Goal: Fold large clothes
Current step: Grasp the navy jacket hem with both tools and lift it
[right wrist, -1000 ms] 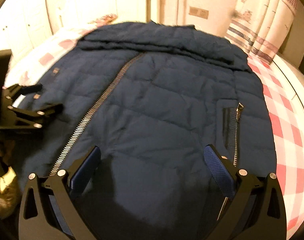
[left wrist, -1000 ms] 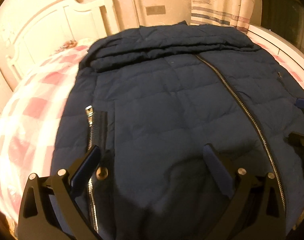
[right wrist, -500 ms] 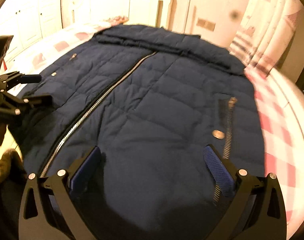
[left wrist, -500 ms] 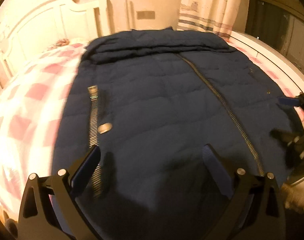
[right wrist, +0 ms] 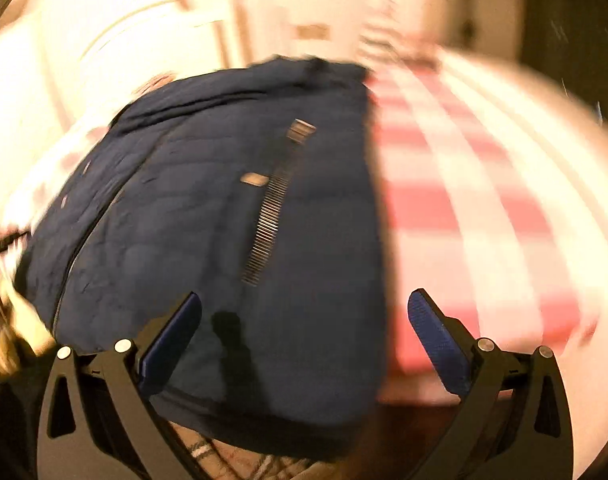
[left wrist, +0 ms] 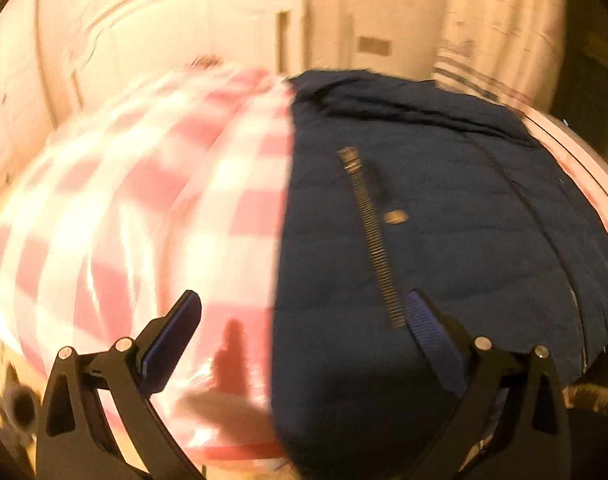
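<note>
A: Bedroom under warm light. We see a white headboard [left wrist: 152, 52] against the far wall and a striped curtain [left wrist: 499, 36] to its right in the left wrist view. The bed wears a pink-and-white checked bedsheet [left wrist: 152, 216].

B: Both views are smeared by motion, so we keep to coarse facts. The navy quilted jacket [left wrist: 455, 248] lies flat on the bedsheet, front side up, collar end toward the headboard and hem at the near edge of the bed.

A: In the left wrist view the jacket fills the right half of the frame, and its left side edge runs straight down the middle. A silver pocket zipper [left wrist: 373, 240] slants down the near panel, with a small metal snap [left wrist: 395, 217] just beside it.

B: The right wrist view mirrors that: the jacket [right wrist: 208, 240] sits left, the bedsheet [right wrist: 471, 208] right, with the other pocket zipper [right wrist: 272, 216] and a snap [right wrist: 255, 179] next to it.

A: The left gripper [left wrist: 300, 340] has its jaws spread wide, straddling the jacket's side edge. We see nothing between the blue pads.

B: The right gripper [right wrist: 304, 340] is likewise spread wide and holds nothing. Its left pad is over the jacket, its right pad over the bedsheet.
</note>
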The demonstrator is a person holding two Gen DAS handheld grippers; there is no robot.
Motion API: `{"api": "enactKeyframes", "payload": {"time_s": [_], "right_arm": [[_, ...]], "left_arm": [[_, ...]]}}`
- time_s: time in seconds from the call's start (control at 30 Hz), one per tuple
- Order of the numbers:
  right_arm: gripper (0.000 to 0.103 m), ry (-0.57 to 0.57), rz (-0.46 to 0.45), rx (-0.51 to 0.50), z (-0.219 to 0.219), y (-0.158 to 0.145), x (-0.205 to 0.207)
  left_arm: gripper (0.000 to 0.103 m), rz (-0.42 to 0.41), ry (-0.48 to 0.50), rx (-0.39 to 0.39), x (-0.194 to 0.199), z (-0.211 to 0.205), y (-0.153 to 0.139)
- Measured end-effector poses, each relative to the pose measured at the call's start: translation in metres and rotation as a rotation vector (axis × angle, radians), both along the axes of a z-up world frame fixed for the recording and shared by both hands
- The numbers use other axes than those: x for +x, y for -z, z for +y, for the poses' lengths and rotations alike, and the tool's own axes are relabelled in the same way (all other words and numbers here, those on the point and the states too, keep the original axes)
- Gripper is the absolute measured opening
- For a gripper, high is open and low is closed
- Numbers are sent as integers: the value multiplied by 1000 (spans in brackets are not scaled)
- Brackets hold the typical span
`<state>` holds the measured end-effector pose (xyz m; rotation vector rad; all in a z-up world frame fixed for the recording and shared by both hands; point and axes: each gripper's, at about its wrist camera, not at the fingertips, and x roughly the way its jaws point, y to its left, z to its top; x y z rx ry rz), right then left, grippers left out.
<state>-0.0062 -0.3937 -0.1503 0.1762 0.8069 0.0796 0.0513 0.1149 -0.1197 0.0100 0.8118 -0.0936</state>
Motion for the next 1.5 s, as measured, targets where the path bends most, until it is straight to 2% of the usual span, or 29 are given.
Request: {"api": "enactKeyframes", "payload": {"time_s": [0.03, 0.1, 0.13, 0.17, 0.23, 0.27, 0.37, 0.47, 0.5, 0.57, 0.63, 0.7, 0.8, 0.9, 0.97, 1.0, 1.03, 1.07, 1.1, 1.13, 1.17, 1.27, 1.4, 1.5], "right_arm": [[98, 8, -13, 66, -10, 5, -5], [95, -9, -36, 68, -9, 6, -10], [86, -29, -37, 61, -6, 6, -12], [77, -55, -43, 74, -4, 5, -13], [77, -111, -45, 129, 0, 5, -17], [76, -121, -38, 137, 0, 6, -19], [73, -131, -4, 244, -20, 6, -23], [65, -128, 27, 291, -46, 8, -23], [65, -134, 22, 296, -47, 9, -25], [70, -142, 10, 267, -41, 7, -24], [66, -158, -11, 213, -30, 3, -24], [66, -180, -19, 176, -17, 0, -22], [67, -174, -4, 150, -11, 2, -11], [67, -168, -44, 127, -5, 4, 2], [66, -177, -71, 64, 10, 3, 13], [64, -185, -91, 30, 19, 4, 17], [60, -193, -107, 21, 25, 4, 18], [52, -192, -119, 22, 25, 5, 17], [45, -185, -124, 27, 21, 6, 17], [35, -175, -131, 45, 15, 6, 15], [26, -162, -135, 99, 5, 7, 10], [21, -124, -139, 216, -15, 10, -10], [19, -142, -167, 280, -16, 0, -42], [18, -156, -228, 370, -18, -16, -71]], "left_arm": [[101, 28, -11, -25, 2, 6, 4], [100, 72, 4, -104, 3, 13, 12], [100, 58, 11, -107, 0, 12, 11], [99, 58, 40, -118, -2, 8, 10], [95, 75, 152, -179, -6, -7, 9], [95, 82, 188, -182, -9, -13, 9], [95, 81, 220, -92, -16, -22, 13], [95, 76, 236, -98, -23, -16, 14], [95, 74, 236, -100, -24, -16, 14], [95, 81, 217, -87, -18, -23, 13], [95, 88, 207, -61, -11, -34, 13], [96, 98, 186, -39, -6, -42, 13], [98, 96, 201, -45, -5, -41, 14], [99, 96, 196, -22, -2, -46, 15], [98, 83, 216, 3, 2, -54, 16], [96, 74, 219, 15, 3, -56, 17], [86, 61, 227, 24, 2, -59, 16], [66, 55, 241, 21, 0, -60, 15], [52, 42, 268, 10, -3, -59, 11], [40, 40, 282, -8, -5, -56, 9], [32, 44, 293, -36, -7, -52, 7], [22, 36, 314, -73, -16, -47, 0], [21, 1, 352, -101, -48, -38, -18], [20, -9, 344, -239, -69, -16, -35]]}}
